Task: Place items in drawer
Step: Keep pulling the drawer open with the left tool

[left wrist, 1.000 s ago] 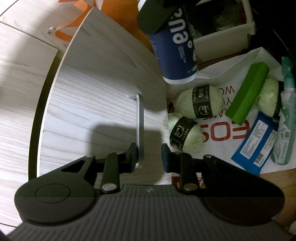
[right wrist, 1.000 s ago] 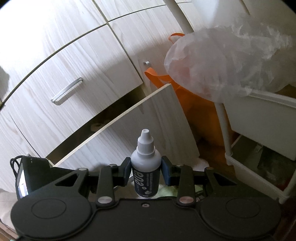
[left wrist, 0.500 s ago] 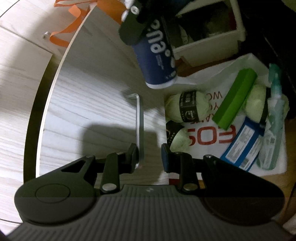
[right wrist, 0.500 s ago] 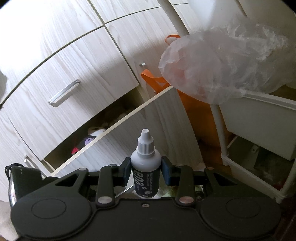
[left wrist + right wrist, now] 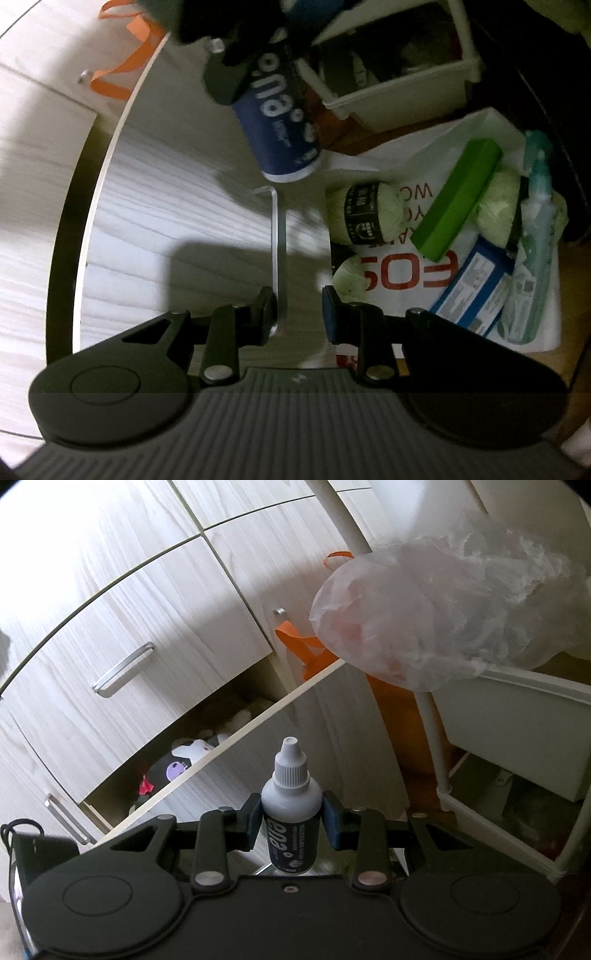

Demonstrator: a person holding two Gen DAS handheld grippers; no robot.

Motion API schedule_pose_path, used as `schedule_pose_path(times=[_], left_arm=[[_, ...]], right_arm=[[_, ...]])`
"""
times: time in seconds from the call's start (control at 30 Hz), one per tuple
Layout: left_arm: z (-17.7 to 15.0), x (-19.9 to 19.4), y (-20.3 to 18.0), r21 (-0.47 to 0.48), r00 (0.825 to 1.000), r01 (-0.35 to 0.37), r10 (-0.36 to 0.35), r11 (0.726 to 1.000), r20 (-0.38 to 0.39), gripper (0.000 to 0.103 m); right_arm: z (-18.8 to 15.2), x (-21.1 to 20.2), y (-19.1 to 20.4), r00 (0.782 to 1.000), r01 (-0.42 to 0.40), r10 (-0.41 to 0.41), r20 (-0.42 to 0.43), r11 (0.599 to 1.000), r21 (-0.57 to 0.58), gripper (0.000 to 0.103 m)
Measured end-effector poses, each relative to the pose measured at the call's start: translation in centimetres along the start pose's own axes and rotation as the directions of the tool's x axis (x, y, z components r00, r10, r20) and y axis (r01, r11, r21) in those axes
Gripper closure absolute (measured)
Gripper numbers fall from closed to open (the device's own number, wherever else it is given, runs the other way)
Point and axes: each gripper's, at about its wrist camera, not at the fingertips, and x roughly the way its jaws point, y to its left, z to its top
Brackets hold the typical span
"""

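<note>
My right gripper [image 5: 291,823] is shut on a white-and-navy dropper bottle [image 5: 290,812], held upright above the pulled-out drawer front [image 5: 280,760]. The bottle also shows in the left wrist view [image 5: 279,125]. The open drawer [image 5: 207,738] holds plush toys [image 5: 177,764]. My left gripper [image 5: 298,312] is open, its left finger hooked behind the metal drawer handle [image 5: 279,254]. On a white bag [image 5: 424,177] on the floor lie green yarn balls [image 5: 364,218], a green box [image 5: 458,199], a blue packet [image 5: 472,291] and a teal tube [image 5: 532,251].
A white rack [image 5: 443,797] with bins stands right of the drawer. A clear plastic bag [image 5: 436,613] hangs above it. An orange bag [image 5: 314,653] sits beside the drawer. A closed drawer with a handle [image 5: 122,670] is above.
The drawer has been pulled farther open, showing the plush toys inside. The right gripper with the bottle has moved over the drawer front.
</note>
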Motion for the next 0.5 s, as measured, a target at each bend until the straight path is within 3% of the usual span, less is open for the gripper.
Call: schedule_pose_path(times=[0.5], left_arm=[[0.0, -0.1, -0.7, -0.011, 1.000, -0.017, 0.017, 1.000, 0.010, 0.079]], right_arm=[[0.7, -1.2, 0.6, 1.000, -0.005, 0.005, 0.014, 1.000, -0.018, 0.063]])
